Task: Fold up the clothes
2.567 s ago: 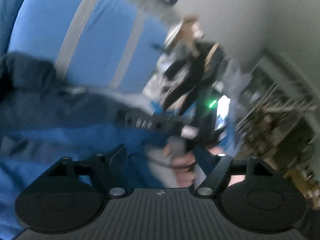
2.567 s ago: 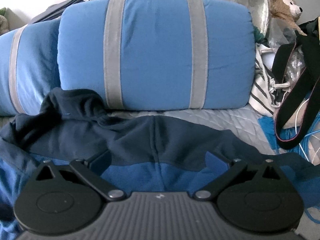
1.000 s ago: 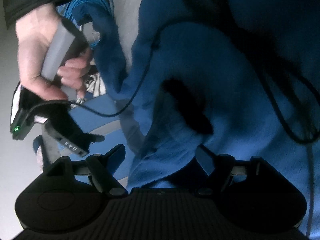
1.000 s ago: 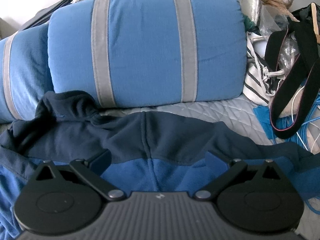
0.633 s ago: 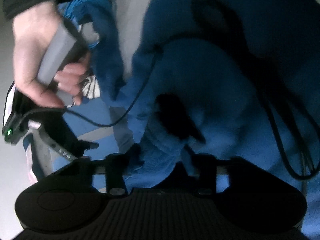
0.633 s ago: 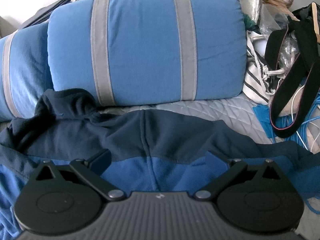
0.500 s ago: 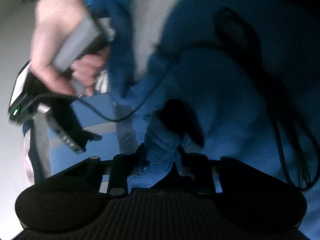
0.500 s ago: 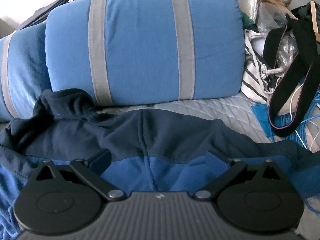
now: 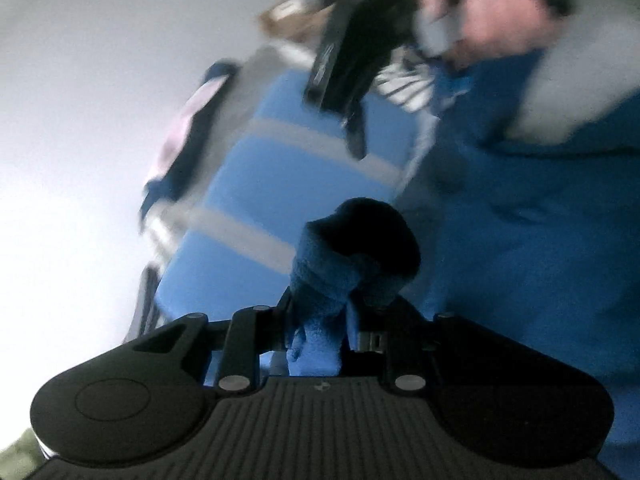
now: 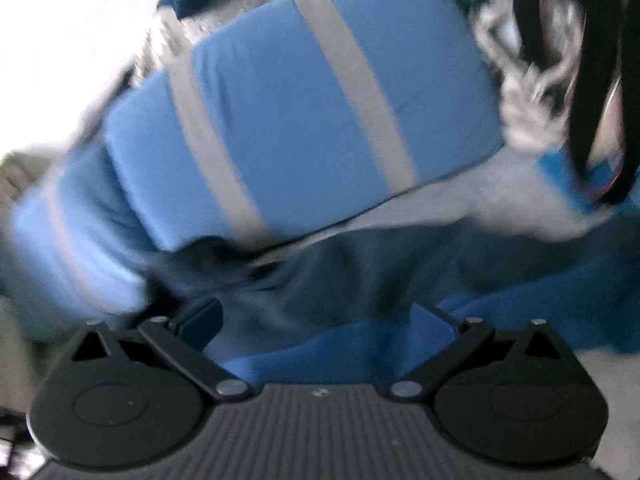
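A blue fleece garment (image 9: 520,240) with a navy upper part (image 10: 360,272) lies spread on the grey quilted bed. In the left wrist view my left gripper (image 9: 328,312) has a bunched blue cuff (image 9: 352,248) of the garment between its jaws, which are closing; the pads press on the fleece and hold it off the bed. My right gripper (image 10: 320,320) is open just above the seam between blue and navy, its fingers wide apart with nothing pinched. The left wrist view also shows the right gripper (image 9: 348,60) and the hand (image 9: 492,28) holding it, both blurred.
A large blue pillow with grey stripes (image 10: 300,100) stands behind the garment, and a second one (image 10: 72,232) to its left. A black strap (image 10: 600,60) and a striped bag (image 9: 404,84) sit at the bed's right side. A pale wall lies beyond.
My left gripper went from open over the fleece to closed on the cuff, then rose and rolled. The right wrist view has tilted and shifted sideways; its jaws stayed open.
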`<state>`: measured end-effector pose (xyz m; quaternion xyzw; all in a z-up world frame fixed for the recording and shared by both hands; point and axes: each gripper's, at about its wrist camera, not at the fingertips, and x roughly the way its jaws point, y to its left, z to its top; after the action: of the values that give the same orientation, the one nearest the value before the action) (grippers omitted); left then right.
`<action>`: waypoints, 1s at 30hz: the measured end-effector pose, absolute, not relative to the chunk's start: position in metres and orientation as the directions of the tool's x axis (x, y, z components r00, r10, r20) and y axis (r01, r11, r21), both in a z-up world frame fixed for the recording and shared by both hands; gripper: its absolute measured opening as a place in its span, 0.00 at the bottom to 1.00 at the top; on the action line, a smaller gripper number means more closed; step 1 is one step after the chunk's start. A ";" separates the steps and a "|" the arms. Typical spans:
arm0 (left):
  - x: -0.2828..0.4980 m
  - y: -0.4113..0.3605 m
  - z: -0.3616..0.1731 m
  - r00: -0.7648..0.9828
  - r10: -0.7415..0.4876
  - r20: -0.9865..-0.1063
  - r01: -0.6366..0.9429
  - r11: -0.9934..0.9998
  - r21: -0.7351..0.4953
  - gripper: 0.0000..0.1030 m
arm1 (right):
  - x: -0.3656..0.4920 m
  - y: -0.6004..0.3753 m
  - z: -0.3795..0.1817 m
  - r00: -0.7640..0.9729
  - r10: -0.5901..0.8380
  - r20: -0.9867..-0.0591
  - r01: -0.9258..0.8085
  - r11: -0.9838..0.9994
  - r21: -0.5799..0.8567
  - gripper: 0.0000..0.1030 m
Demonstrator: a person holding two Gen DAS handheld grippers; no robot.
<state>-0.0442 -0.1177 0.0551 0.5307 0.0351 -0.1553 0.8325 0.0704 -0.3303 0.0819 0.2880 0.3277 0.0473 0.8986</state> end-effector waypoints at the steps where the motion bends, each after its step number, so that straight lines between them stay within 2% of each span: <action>1: -0.045 -0.117 0.057 0.956 -0.201 -0.215 0.281 0.402 0.871 0.23 | 0.070 -0.332 0.080 0.769 0.340 -0.541 0.079 0.789 0.609 1.00; 5: -0.050 -0.114 0.066 0.970 -0.153 -0.189 0.239 0.451 0.860 0.23 | 0.071 -0.326 0.069 0.694 0.575 -0.433 0.002 0.600 0.800 1.00; 9: -0.060 -0.115 0.072 0.970 -0.171 -0.173 0.235 0.484 0.843 0.23 | 0.076 -0.307 0.051 0.588 0.743 -0.319 -0.013 0.403 0.915 1.00; 13: -0.069 -0.118 0.075 0.966 -0.201 -0.164 0.245 0.498 0.832 0.22 | 0.075 -0.295 0.036 0.581 0.780 -0.234 0.032 0.266 0.963 1.00; 17: -0.076 -0.123 0.068 0.955 -0.243 -0.168 0.267 0.465 0.844 0.22 | 0.077 -0.293 0.032 0.612 0.763 -0.208 0.043 0.230 0.972 0.99; 19: -0.082 -0.125 0.062 0.947 -0.269 -0.173 0.279 0.427 0.860 0.22 | 0.076 -0.295 0.034 0.624 0.754 -0.206 0.034 0.237 0.971 0.89; 20: -0.083 -0.125 0.059 0.943 -0.279 -0.180 0.286 0.406 0.868 0.22 | 0.075 -0.296 0.036 0.636 0.740 -0.220 0.027 0.264 0.964 0.75; 21: -0.085 -0.126 0.056 0.939 -0.287 -0.188 0.293 0.386 0.875 0.22 | 0.073 -0.296 0.041 0.652 0.718 -0.243 0.019 0.304 0.952 0.56; 24: -0.090 -0.126 0.050 0.922 -0.310 -0.231 0.334 0.337 0.880 0.24 | 0.071 -0.299 0.052 0.695 0.650 -0.307 0.015 0.414 0.910 0.23; 26: -0.090 -0.123 0.049 0.907 -0.328 -0.264 0.373 0.336 0.865 0.31 | 0.069 -0.302 0.058 0.718 0.615 -0.325 0.004 0.463 0.886 0.17; 28: -0.090 -0.120 0.046 0.895 -0.340 -0.289 0.402 0.336 0.852 0.43 | 0.066 -0.305 0.064 0.734 0.592 -0.332 -0.010 0.499 0.867 0.16; 30: -0.088 -0.118 0.043 0.891 -0.341 -0.299 0.413 0.335 0.847 0.49 | 0.064 -0.307 0.068 0.745 0.579 -0.333 -0.021 0.519 0.854 0.15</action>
<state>-0.0884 -0.1181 0.0433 0.5285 0.0341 -0.2307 0.8163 0.0641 -0.3072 0.0681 0.4545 0.3065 0.1838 0.8159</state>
